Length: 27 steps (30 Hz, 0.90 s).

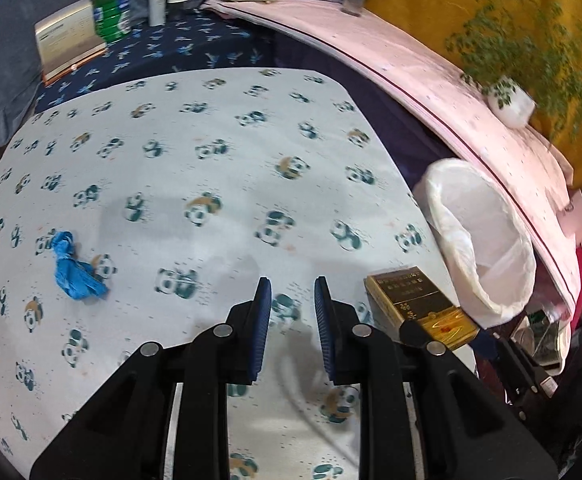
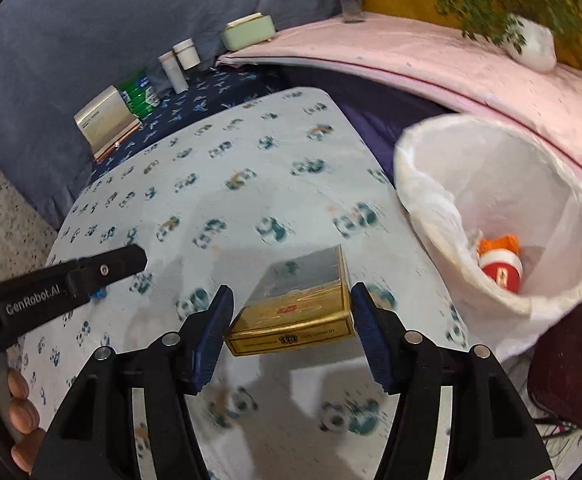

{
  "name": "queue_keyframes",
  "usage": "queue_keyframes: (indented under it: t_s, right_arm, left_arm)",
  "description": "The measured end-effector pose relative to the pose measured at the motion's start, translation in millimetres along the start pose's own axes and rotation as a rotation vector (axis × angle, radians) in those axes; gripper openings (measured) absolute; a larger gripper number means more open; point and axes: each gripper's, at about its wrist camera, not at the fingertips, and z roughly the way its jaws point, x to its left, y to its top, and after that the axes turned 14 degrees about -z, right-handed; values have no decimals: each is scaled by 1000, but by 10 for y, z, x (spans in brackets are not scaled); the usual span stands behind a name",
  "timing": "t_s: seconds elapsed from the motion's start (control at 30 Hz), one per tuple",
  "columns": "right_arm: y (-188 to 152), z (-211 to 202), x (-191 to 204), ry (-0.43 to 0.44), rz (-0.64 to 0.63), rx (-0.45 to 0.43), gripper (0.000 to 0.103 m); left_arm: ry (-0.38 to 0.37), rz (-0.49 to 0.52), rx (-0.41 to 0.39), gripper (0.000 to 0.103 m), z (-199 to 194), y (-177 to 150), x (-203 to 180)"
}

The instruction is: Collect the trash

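Observation:
A gold and black box (image 2: 291, 312) hangs just above the panda-print tablecloth (image 2: 251, 152), and my right gripper (image 2: 293, 296) is shut on its two sides. The same box (image 1: 419, 304) shows in the left wrist view, near the table's right edge. A crumpled blue wrapper (image 1: 73, 268) lies on the cloth to the left. My left gripper (image 1: 293, 284) hovers over the cloth (image 1: 211, 152), its blue pads a little apart with nothing between them. A bin lined with a white bag (image 2: 423, 208) stands right of the table and holds a red and white cup (image 2: 499, 270).
Boxes, a green pack and white bottles (image 1: 157, 2) line the far side on a dark blue cloth. A pink-covered ledge (image 1: 411, 60) with a potted plant (image 1: 511, 104) runs behind the bin (image 1: 447, 208). A person's fingers (image 2: 21, 412) show at the lower left.

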Motion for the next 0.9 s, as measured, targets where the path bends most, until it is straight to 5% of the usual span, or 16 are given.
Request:
queue_keyframes:
  t_s: [0.3,0.43,0.57,0.73,0.9]
  right_arm:
    - [-380,99,-215,9,58,63,57]
    - [-357,139,-168,-18,48,64,63]
    - [-333,190,-83,-50,21,60,76]
    - [-275,265,-36,-91,9,67,81]
    - [-186,320,-64,-132,26,76,56]
  left_arm:
    - [19,12,39,23,130,-189,-78]
    - [70,-58,1,57,94,-61,256]
    - [182,-134,-43,64,92,109,764]
    - [218,-262,-29,70,141,291,1344]
    - [242,-297,-16,70,252,399,1627]
